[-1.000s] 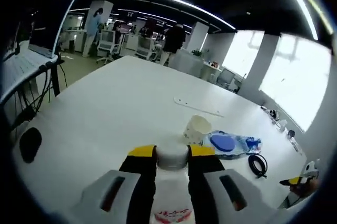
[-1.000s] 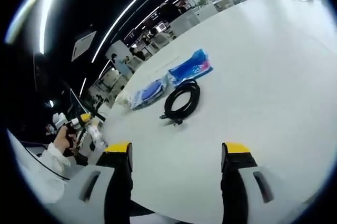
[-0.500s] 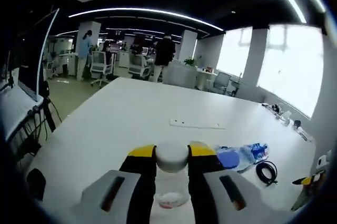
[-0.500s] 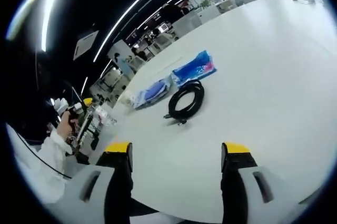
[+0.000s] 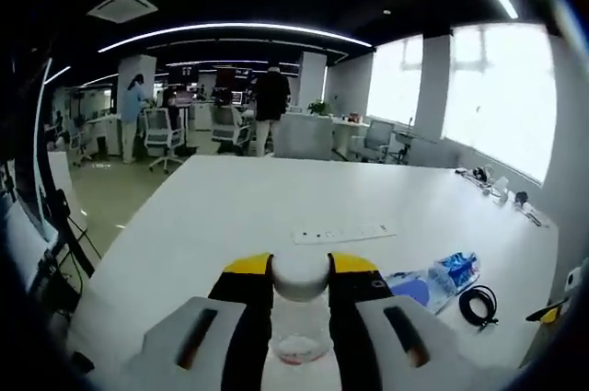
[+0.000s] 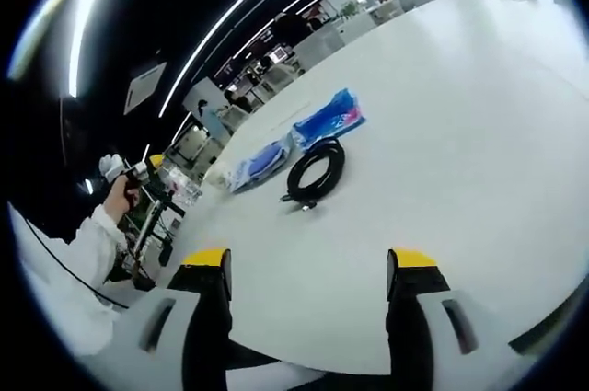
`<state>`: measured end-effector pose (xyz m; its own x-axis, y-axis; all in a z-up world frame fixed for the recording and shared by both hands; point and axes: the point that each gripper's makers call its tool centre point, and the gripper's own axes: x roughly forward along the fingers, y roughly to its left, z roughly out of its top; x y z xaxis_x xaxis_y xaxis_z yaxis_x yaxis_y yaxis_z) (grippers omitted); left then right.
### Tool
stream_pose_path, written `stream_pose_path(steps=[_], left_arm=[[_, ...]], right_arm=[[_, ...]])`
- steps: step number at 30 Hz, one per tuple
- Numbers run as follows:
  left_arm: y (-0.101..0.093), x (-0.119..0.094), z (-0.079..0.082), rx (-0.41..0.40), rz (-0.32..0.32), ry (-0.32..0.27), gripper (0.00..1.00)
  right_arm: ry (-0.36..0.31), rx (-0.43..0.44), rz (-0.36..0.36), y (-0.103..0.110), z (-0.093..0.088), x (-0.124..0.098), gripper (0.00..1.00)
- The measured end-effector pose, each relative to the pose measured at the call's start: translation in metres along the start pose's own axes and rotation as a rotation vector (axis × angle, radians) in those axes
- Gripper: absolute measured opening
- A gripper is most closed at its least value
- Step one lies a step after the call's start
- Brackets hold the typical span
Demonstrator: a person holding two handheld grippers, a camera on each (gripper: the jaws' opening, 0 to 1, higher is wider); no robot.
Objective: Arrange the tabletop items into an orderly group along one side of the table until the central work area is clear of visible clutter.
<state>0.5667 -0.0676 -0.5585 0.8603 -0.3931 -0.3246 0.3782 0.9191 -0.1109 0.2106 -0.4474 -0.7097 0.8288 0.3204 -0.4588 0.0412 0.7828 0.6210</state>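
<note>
Above the near edge of the white table [image 5: 230,216], the left gripper [image 5: 300,267] is clamped on a clear plastic bottle [image 5: 299,331] with a white cap, its yellow-tipped jaws pressing the neck from both sides and carrying it clear of the tabletop. Beyond it in the left gripper view a long white power strip [image 5: 343,234] lies flat on the bare middle of the table, well apart from everything else. Off to the right sit a blue plastic package [image 5: 456,268], a second clear-and-blue packet [image 5: 411,288] just beside it, and a coiled black cable [image 5: 479,304] near the table's edge. In the right gripper view the same cluster appears: the cable [image 6: 313,173] lies between the two packets and the gripper, with the blue package [image 6: 329,119] and the paler packet [image 6: 260,163] close behind it, nothing blocking the way across the white surface. The right gripper [image 6: 309,271] hangs with its jaws spread wide and nothing between them. At the left of that view a hand [image 6: 118,190] in a white sleeve holds the other tool aloft. Office chairs, desks and standing people fill the room beyond the table.
</note>
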Motion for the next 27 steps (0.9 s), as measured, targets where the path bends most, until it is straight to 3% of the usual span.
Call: stream_pose_path(steps=[7, 11, 16, 21, 27], left_arm=[[-0.020, 0.007, 0.007, 0.051, -0.025, 0.010, 0.20], [-0.022, 0.016, 0.007, 0.081, -0.030, 0.035, 0.20], [-0.027, 0.020, 0.000, 0.085, -0.037, 0.053, 0.21], [-0.045, 0.018, -0.008, 0.100, -0.047, 0.068, 0.21], [-0.032, 0.032, -0.014, 0.097, -0.061, 0.089, 0.21]], right_arm=[[0.000, -0.006, 0.015, 0.008, 0.001, 0.004, 0.68], [-0.002, -0.011, 0.020, 0.007, 0.004, 0.005, 0.68], [-0.002, -0.013, 0.016, 0.007, 0.003, 0.003, 0.68], [0.001, -0.013, 0.016, 0.008, 0.001, 0.002, 0.68], [0.009, -0.016, 0.017, 0.009, -0.001, 0.003, 0.67]])
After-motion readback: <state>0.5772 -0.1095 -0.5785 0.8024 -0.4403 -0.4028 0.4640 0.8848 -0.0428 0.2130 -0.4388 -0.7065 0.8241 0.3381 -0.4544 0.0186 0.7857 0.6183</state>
